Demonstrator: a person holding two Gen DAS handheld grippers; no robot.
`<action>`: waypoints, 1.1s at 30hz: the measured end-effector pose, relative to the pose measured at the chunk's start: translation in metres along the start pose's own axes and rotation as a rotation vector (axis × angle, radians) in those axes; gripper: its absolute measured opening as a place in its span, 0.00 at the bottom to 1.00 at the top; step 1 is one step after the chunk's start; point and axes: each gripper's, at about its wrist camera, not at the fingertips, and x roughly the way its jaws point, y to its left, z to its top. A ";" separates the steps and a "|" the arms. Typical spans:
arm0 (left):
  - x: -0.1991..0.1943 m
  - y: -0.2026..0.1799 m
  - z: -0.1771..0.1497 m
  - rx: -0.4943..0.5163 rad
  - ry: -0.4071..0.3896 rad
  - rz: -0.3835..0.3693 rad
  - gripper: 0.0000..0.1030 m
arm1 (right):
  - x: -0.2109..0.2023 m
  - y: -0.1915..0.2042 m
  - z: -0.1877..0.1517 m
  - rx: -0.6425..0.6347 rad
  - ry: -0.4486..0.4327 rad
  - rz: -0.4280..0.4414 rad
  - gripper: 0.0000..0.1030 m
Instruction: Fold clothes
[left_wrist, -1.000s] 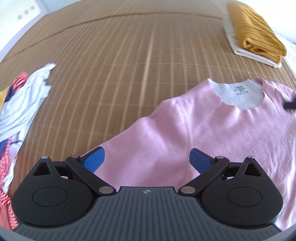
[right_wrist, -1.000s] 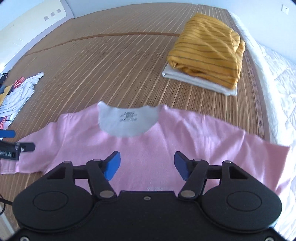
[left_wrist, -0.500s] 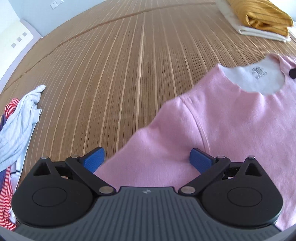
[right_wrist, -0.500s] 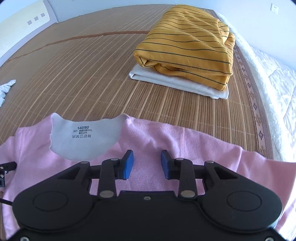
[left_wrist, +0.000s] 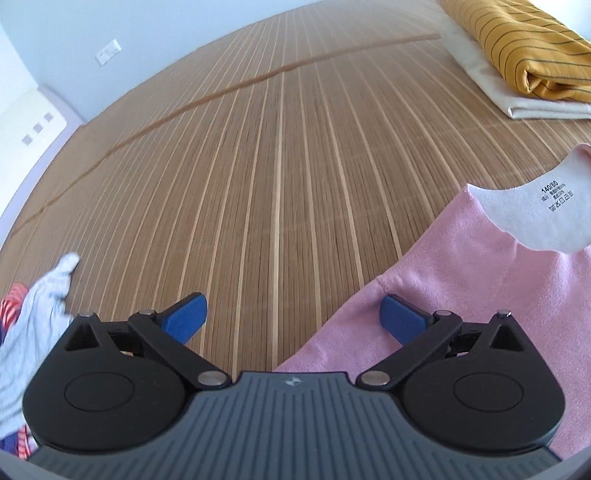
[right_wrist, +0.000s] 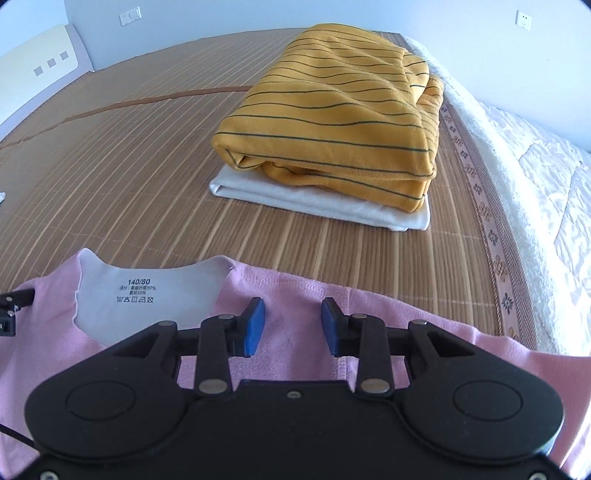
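A pink shirt (left_wrist: 480, 295) (right_wrist: 295, 284) lies flat on the bamboo mat (left_wrist: 258, 184), its white inner collar with the size label (right_wrist: 136, 295) facing up. My left gripper (left_wrist: 293, 310) stands wide open at the shirt's left shoulder edge. One of its fingers is over the pink cloth, the other over bare mat. My right gripper (right_wrist: 293, 314) hangs low over the shoulder just right of the collar. Its jaws are narrowed with a clear gap, and the cloth lies flat beneath them, ungripped.
A folded yellow striped garment (right_wrist: 332, 129) sits on a folded white cloth (right_wrist: 321, 206) at the far right of the mat. A heap of unfolded clothes (left_wrist: 33, 332) lies at the left. A white quilt (right_wrist: 535, 203) borders the mat's right edge.
The left gripper has slid left and down to the shirt's shoulder edge, still wide open. The right gripper has narrowed its jaws and dropped closer to the cloth beside the collar.
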 end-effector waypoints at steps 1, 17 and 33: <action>0.003 0.002 0.005 -0.002 0.002 -0.020 1.00 | 0.002 -0.001 0.002 0.000 0.000 -0.015 0.34; -0.141 0.031 -0.108 -0.083 0.230 -0.253 0.99 | -0.098 -0.039 -0.036 0.093 0.000 -0.008 0.69; -0.209 -0.045 -0.249 -0.163 0.420 -0.283 0.73 | -0.219 -0.020 -0.230 0.152 0.327 -0.117 0.66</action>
